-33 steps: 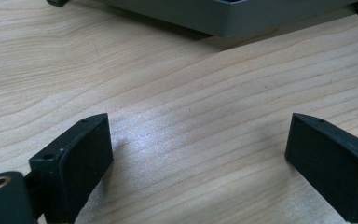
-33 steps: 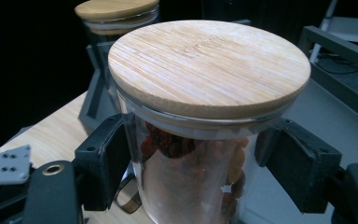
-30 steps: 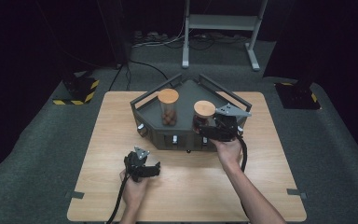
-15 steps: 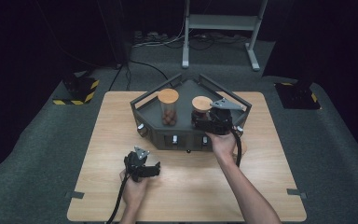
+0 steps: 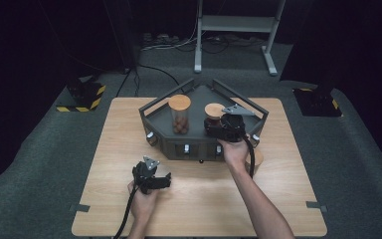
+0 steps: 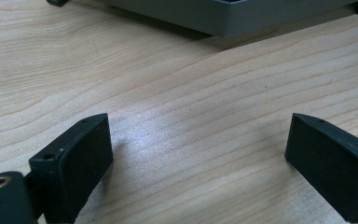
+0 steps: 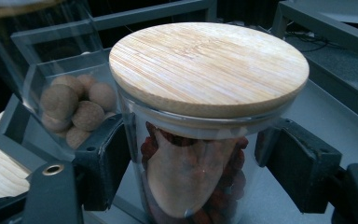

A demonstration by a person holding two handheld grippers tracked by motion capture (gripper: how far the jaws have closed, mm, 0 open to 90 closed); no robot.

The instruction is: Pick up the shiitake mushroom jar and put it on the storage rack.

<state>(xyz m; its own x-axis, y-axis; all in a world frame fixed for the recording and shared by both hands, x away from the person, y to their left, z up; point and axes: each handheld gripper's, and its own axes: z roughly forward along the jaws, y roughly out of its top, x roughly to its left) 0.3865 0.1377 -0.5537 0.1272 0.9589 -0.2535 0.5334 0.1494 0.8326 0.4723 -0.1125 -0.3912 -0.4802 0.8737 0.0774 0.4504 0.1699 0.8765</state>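
Your right claw [image 7: 193, 154] is clamped on the short jar [image 5: 214, 117], the one with the bamboo lid [image 7: 209, 65] and red dried fruit inside. In the right gripper view both pads press on its glass sides just under the lid. That jar sits inside the grey tray [image 5: 159, 123], in its right half, close beside the taller jar [image 5: 180, 114] of brown balls, which stands to its left in the same tray.

Your left claw [image 6: 205, 154] rests low over the bare wooden surface [image 5: 109, 149] in front of the tray's near wall, jaws apart with nothing between them.

From the pictures, the step in hand looks like the grasp of the short jar, done but not yet followed by a lift. A second bamboo lid or coaster [image 5: 255, 158] lies on the surface just outside the tray's front right corner, partly behind your right forearm.

The next move likely calls for a straight lift, high enough to clear the tray's raised rail. Keep the jar upright and steer away from the taller jar, since the 2 stand near each other and glass slips easily in flat pads.
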